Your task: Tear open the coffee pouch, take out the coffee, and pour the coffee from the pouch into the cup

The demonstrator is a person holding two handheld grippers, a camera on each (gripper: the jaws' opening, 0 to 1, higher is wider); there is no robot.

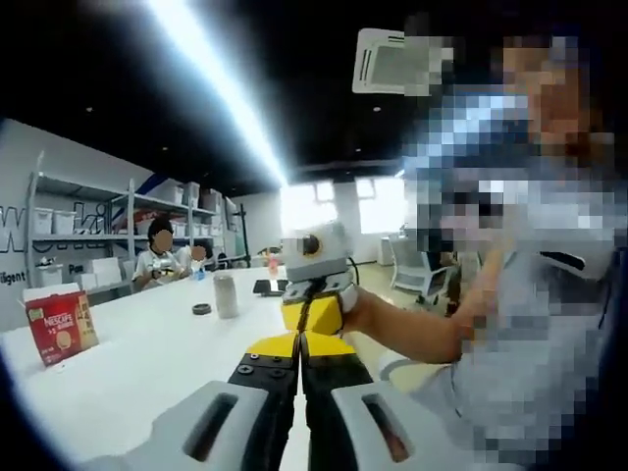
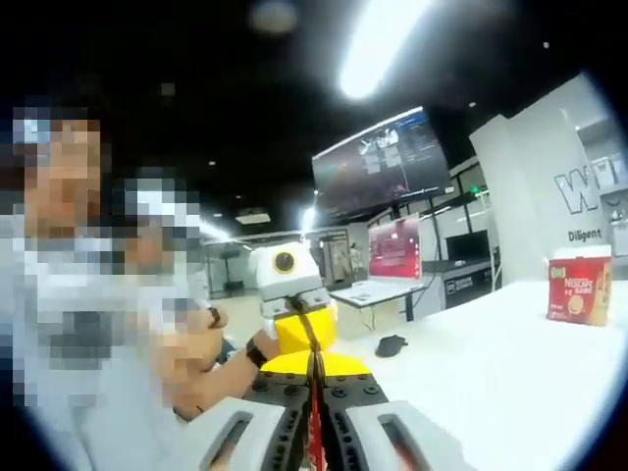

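Two hand-held grippers face each other tip to tip above a white desk [image 1: 137, 363], with a strip of the coffee pouch [image 2: 315, 432] caught between them. In the left gripper view, the left gripper [image 1: 298, 345] rises from the bottom centre of the frame with its fingers pressed together; the right gripper [image 1: 312, 312], yellow at the tips, meets it head-on at centre frame. In the right gripper view, the right gripper's fingers are closed on a thin red edge of the pouch running up the lower centre, and the left gripper sits just beyond at centre frame, closed on the same strip. A red Nescafe box [image 1: 59, 327] stands at the lower left of the left gripper view, and appears at the far right of the right gripper view. A pale cup [image 1: 226, 293] stands on the desk left of centre, well apart from the grippers, with a small dark lid [image 1: 201, 309] near it. A seated person [image 1: 160, 257] is at the far end. The tear appears about to be made. The risk, as a judgement: both grips are so close together that a sharp pull could slip off the edge, or split the pouch suddenly and scatter coffee over the desk, far from the cup
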